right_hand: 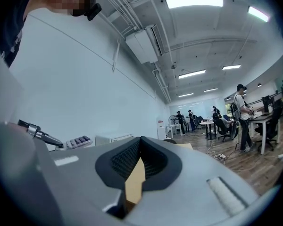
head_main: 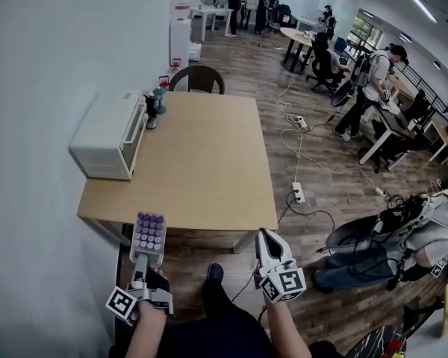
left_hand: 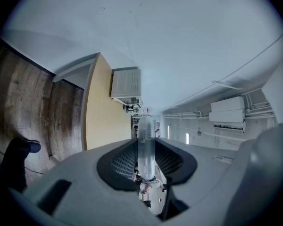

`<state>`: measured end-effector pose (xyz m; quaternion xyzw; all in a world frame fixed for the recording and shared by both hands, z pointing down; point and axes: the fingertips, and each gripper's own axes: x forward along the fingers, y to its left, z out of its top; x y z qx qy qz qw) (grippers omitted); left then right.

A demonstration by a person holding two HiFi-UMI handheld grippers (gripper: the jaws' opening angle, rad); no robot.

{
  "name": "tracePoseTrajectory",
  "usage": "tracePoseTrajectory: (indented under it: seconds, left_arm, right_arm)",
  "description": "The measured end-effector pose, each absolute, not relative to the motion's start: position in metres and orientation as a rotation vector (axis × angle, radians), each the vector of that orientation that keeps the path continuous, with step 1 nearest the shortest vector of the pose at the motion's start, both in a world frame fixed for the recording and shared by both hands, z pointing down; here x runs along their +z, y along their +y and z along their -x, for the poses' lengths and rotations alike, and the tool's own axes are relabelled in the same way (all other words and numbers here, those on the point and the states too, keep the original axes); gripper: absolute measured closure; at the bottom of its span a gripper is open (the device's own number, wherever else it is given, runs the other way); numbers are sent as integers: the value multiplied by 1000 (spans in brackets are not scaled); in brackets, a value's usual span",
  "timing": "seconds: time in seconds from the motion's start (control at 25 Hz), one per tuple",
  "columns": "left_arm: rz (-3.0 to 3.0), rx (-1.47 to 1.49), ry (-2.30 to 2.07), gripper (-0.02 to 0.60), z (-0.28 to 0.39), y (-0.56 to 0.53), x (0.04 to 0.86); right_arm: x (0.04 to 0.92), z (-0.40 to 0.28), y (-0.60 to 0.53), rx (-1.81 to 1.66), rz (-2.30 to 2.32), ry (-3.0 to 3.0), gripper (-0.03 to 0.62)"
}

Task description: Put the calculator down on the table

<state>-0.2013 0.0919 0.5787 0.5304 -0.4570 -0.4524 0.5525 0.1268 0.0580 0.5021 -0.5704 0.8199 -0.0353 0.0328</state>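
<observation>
In the head view the calculator (head_main: pixel 150 232), white with purple keys, hangs keys-up in the air just short of the near edge of the wooden table (head_main: pixel 201 162). My left gripper (head_main: pixel 141 262) is shut on its near end. The left gripper view shows the calculator (left_hand: pixel 145 126) edge-on between the pads, pointing toward the table (left_hand: pixel 101 112). My right gripper (head_main: pixel 264 236) is beside it to the right, also short of the table edge, shut with nothing in it (right_hand: pixel 140 142). The right gripper view catches the calculator (right_hand: pixel 78 141) at its left.
A white boxy appliance (head_main: pixel 108 134) stands on the table's left side against the wall, with small items (head_main: pixel 154 107) behind it. A brown chair (head_main: pixel 198 78) is at the far end. Cables and a power strip (head_main: pixel 299 192) lie on the floor to the right, where several people are.
</observation>
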Motion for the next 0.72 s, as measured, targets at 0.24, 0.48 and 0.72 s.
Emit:
tracePoseTrajectory:
  seconds: [0.24,0.48,0.72]
  left_arm:
    - [-1258,-1087,-1098,485,175,4,562]
    - [-1252,-1125,-1117,485,145,-85,556]
    - [-1234,-1144,-1132,485,127,-136,555]
  right_arm:
    - [497,-147,-30,-127,1717,2558,583]
    - [500,-168,-121,-122,1665,2612,583]
    - [507,-179,-189,-164,1607,2629,583]
